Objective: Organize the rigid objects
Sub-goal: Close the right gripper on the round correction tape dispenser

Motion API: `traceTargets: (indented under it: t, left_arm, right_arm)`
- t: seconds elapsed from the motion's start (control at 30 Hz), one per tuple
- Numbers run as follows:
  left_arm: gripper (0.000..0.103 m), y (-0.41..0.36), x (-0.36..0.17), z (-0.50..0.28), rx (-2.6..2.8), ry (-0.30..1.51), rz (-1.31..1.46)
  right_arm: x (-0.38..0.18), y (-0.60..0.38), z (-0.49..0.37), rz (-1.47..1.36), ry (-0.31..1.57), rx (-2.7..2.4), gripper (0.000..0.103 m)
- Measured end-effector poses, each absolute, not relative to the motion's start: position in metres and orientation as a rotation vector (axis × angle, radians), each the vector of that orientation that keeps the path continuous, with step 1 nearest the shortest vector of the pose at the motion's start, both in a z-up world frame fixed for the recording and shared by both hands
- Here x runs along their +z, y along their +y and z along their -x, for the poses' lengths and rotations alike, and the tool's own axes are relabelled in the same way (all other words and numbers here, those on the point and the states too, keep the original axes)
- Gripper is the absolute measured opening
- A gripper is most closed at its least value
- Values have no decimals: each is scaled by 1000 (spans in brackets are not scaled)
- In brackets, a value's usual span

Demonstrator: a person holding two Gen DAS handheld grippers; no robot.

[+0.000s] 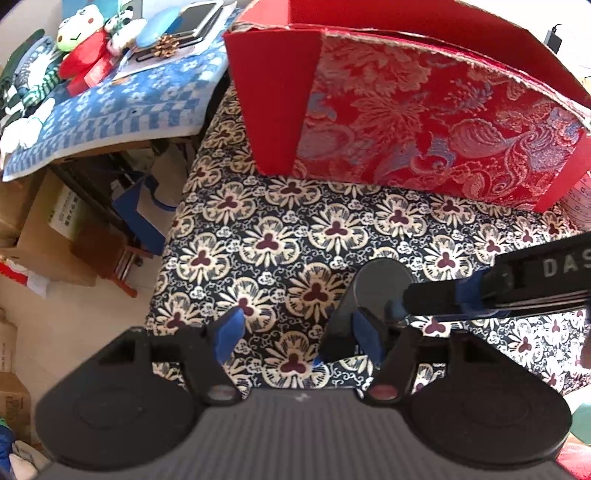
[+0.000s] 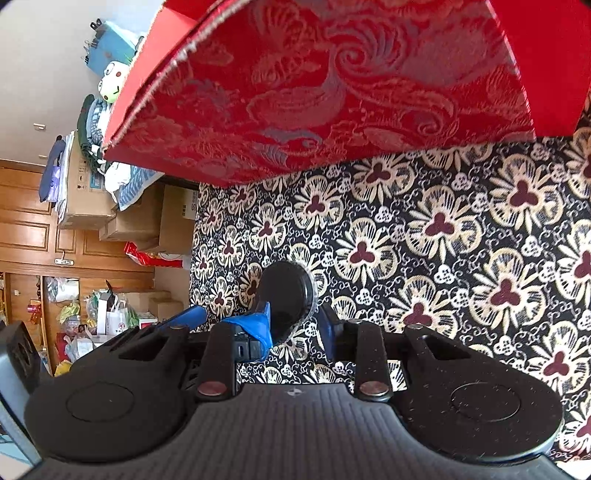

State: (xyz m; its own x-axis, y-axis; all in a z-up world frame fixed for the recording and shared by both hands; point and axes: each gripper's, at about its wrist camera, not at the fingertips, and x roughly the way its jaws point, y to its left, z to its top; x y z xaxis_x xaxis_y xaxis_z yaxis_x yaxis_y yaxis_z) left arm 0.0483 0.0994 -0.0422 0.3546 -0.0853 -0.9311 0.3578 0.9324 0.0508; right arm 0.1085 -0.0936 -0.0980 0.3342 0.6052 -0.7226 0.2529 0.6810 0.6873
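Observation:
A black round object (image 1: 382, 280) (image 2: 286, 291) lies on the floral-clothed table (image 1: 280, 236), in front of a large open red box with brocade sides (image 1: 424, 122) (image 2: 314, 92). In the right wrist view my right gripper (image 2: 293, 326) is shut on the black round object, with its blue pads on both sides. In the left wrist view, the right gripper (image 1: 393, 308) reaches in from the right. My left gripper (image 1: 297, 334) stands open just left of the object, its right finger close beside it and nothing between its fingers.
The table's left edge drops to the floor, where cardboard boxes (image 1: 48, 236) and a blue bag (image 1: 144, 206) stand. A side table with a blue checked cloth (image 1: 122, 99) holds plush toys (image 1: 81, 40) and a phone (image 1: 199, 14).

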Motion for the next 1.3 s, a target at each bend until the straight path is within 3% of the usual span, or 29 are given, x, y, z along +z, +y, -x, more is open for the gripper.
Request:
traceTargets:
  t: [0.63,0.73,0.93,1.1,1.3]
  left_arm:
    - [66,106,-46,-40,-426,1191,-168]
    - [59,105,-49,-45,-430,1208,-156]
    - [60,97,-51,-50,-419,1188,-176]
    - [44,94,-51,-52,-409,1171,-189]
    - [37,95,-51,-57,-413,1169,-173]
  right_arm:
    - [-105,-75,-131,-834,1278,297,12]
    - [-107,-75,-136,-835,1275,300,12]
    - [-109,-79,-145,-828,1252,300,12]
    - [-108,-81,-151,-808,1237,306,13]
    - [-109,-76,-157,-795,1248,340,14]
